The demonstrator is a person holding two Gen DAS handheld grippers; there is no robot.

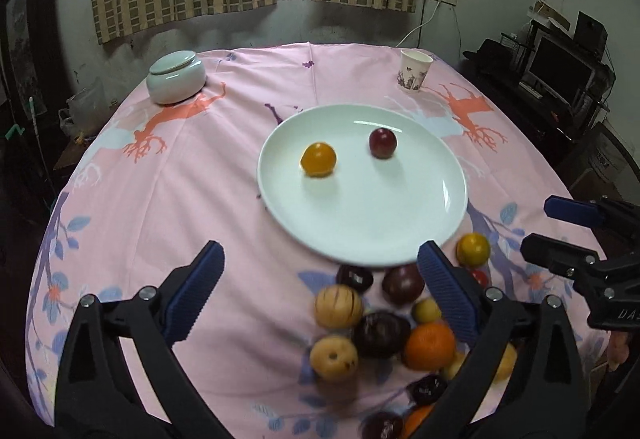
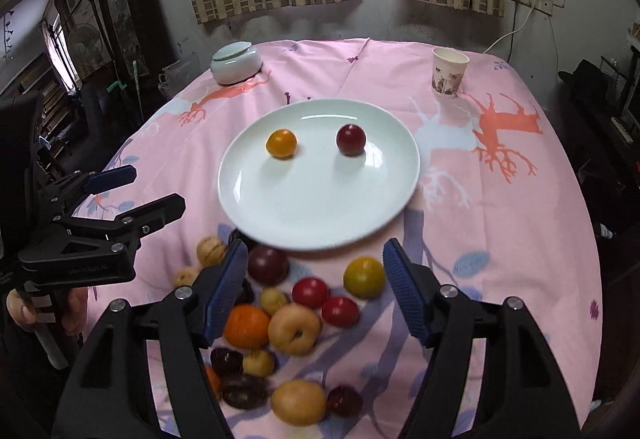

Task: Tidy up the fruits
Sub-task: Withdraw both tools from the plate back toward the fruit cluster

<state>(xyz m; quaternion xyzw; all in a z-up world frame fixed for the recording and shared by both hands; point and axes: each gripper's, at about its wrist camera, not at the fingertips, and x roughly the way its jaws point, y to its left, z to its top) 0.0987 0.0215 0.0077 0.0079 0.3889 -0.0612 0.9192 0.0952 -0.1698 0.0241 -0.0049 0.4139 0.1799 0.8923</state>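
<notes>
Left wrist view:
- The left gripper (image 1: 320, 271) fills the bottom of the frame with its jaws spread very wide; nothing is between the blue pads (image 1: 196, 295) and they touch nothing.
- The right pad overlaps the heap of fruit (image 1: 380, 331) at lower centre-right, but whether it touches any of it cannot be told.
- The white plate (image 1: 362, 235) lies at centre on the pink cloth (image 1: 180, 167); its near rim sits just above the heap.
- On the plate an orange fruit (image 1: 318, 159) lies left of centre and a dark red fruit (image 1: 383, 143) to its right, apart from each other.
- The right gripper (image 1: 560, 231) enters at the right edge, jaws apart, empty.
- A lidded jar (image 1: 176, 77) stands at upper left, a paper cup (image 1: 414, 71) at upper right, both well apart from the plate.

Right wrist view:
- The right gripper (image 2: 316, 271) frames the bottom, jaws partly open, less wide than the left one's, with nothing gripped.
- The heap (image 2: 292, 319) shows between and below the pads (image 2: 226, 291); contact cannot be told.
- The plate (image 2: 320, 207) is at centre, with the orange fruit (image 2: 281, 143) and the dark red fruit (image 2: 351, 139) side by side in its upper half.
- The left gripper (image 2: 144, 191) reaches in from the left edge, open and empty, held by a hand (image 2: 72, 311) at lower left.
- The jar (image 2: 236, 62) is at upper left of the cloth (image 2: 500, 239), the cup (image 2: 449, 73) at upper right.
</notes>
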